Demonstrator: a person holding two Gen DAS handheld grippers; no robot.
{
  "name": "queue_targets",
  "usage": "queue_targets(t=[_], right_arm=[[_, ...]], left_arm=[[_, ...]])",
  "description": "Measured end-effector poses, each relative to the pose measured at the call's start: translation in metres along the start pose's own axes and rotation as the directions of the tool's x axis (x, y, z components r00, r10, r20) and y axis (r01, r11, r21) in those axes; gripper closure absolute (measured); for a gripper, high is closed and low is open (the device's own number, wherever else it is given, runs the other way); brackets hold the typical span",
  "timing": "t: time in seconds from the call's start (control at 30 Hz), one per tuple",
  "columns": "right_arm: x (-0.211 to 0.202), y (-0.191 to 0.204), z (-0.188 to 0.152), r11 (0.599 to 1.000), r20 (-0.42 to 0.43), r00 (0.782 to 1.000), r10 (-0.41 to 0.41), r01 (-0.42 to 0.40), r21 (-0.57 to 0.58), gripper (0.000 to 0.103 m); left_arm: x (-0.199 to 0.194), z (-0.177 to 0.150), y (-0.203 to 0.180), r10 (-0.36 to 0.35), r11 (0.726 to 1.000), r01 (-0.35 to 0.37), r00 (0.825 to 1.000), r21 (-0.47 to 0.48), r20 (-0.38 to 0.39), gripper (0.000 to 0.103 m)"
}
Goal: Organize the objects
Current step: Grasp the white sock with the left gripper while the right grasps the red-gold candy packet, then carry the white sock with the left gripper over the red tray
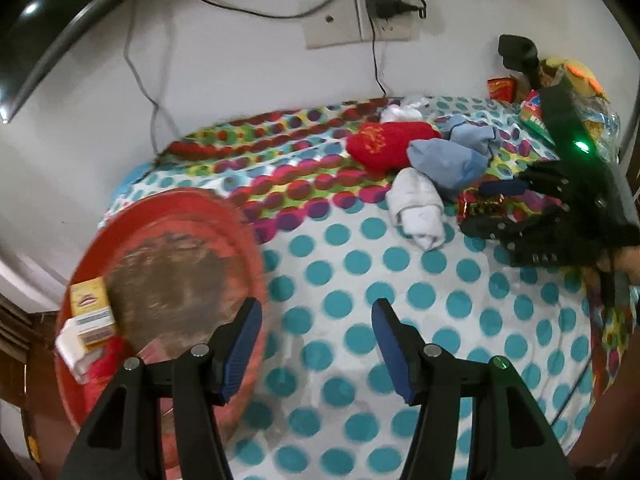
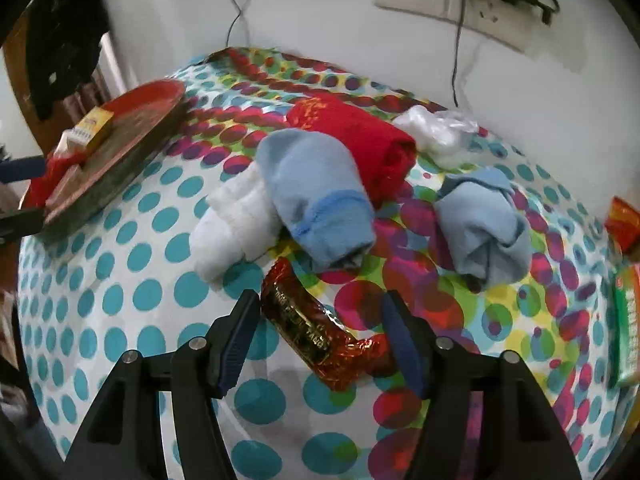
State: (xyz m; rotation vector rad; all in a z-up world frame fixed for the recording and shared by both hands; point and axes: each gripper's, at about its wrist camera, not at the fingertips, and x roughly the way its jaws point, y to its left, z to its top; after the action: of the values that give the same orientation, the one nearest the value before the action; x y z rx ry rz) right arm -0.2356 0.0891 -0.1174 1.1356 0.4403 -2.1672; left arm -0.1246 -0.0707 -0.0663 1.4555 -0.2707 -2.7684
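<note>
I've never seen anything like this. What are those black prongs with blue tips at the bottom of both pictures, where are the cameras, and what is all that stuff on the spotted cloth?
No robot here: a person holds a two-finger grabbing tool in each hand, and each tool carries a wide-angle camera looking along its fingers. One picture comes from the left gripper, which is open and empty, above the spotted cloth beside a red tray holding a small yellow box. The other comes from the right gripper, whose fingers stand on either side of a red and gold foil packet; the left pad is right against it, the other still apart, so it is not gripped. Behind lie rolled cloths: a white roll, two light blue rolls and a red roll. The left camera also sees the right tool at its edge.
</note>
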Motion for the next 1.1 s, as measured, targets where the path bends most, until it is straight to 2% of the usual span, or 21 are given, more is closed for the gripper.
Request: queue_targets(t=[0.07,0.13,0.2,0.3,0.4,0.53,0.67,0.7,0.77,0.83,0.9,0.93,0.97,1.1], right_arm=[[-0.004,0.002,-0.006,1.0,0.02,1.0,-0.001,0.001,0.007,0.062],[-0.008,0.006,-0.012,1.0,0.033,0.999,-0.014,0.014,0.017,0.068],[-0.012,0.008,-0.018,1.0,0.042,0.999,-0.017,0.016,0.019,0.078],[-0.02,0.008,-0.027,0.999,0.041,0.999,-0.011,0.01,0.041,0.079],[-0.026,0.012,-0.037,0.999,0.048,0.998,-0.031,0.029,0.032,0.079],[-0.029,0.012,-0.041,0.998,0.06,0.998,-0.033,0.03,0.049,0.079],[-0.029,0.01,-0.041,0.998,0.062,0.998,-0.025,0.021,0.067,0.079],[-0.029,0.011,-0.041,0.998,0.061,0.998,-0.032,0.028,0.062,0.079],[-0.028,0.013,-0.041,0.998,0.06,0.997,-0.039,0.036,0.059,0.079],[-0.028,0.013,-0.041,0.997,0.06,0.997,-0.041,0.038,0.06,0.079],[-0.028,0.013,-0.041,0.997,0.06,0.997,-0.043,0.039,0.061,0.079],[-0.027,0.012,-0.041,0.997,0.06,0.997,-0.042,0.039,0.062,0.079],[-0.028,0.013,-0.041,0.997,0.06,0.997,-0.042,0.038,0.063,0.079],[-0.027,0.013,-0.04,0.997,0.059,0.997,-0.043,0.039,0.068,0.079]], left_arm=[[0.012,0.008,-0.008,-0.01,1.0,0.01,1.0,-0.003,-0.005,0.044],[0.026,0.019,-0.017,-0.034,0.999,0.034,0.999,-0.01,-0.008,0.044],[0.043,0.028,-0.028,-0.057,0.998,0.057,0.998,-0.009,-0.031,0.044],[0.059,0.037,-0.045,-0.077,0.997,0.077,0.997,0.001,-0.03,0.044],[0.07,0.046,-0.058,-0.064,0.998,0.065,0.998,0.018,-0.019,0.044],[0.082,0.059,-0.069,-0.088,0.996,0.088,0.996,0.003,0.007,0.044],[0.1,0.069,-0.08,-0.102,0.995,0.101,0.995,-0.009,-0.018,0.043],[0.107,0.07,-0.083,-0.098,0.995,0.097,0.995,-0.015,-0.036,0.041],[0.111,0.073,-0.083,-0.089,0.995,0.087,0.996,-0.057,-0.018,0.041],[0.113,0.07,-0.078,-0.124,0.988,0.122,0.992,-0.094,-0.015,0.041],[0.111,0.066,-0.072,-0.146,0.982,0.144,0.989,-0.122,-0.008,0.045],[0.109,0.063,-0.069,-0.146,0.982,0.145,0.989,-0.125,-0.006,0.053],[0.107,0.061,-0.067,-0.155,0.981,0.153,0.988,-0.121,-0.005,0.057],[0.098,0.051,-0.062,-0.155,0.981,0.152,0.988,-0.119,-0.015,0.06]])
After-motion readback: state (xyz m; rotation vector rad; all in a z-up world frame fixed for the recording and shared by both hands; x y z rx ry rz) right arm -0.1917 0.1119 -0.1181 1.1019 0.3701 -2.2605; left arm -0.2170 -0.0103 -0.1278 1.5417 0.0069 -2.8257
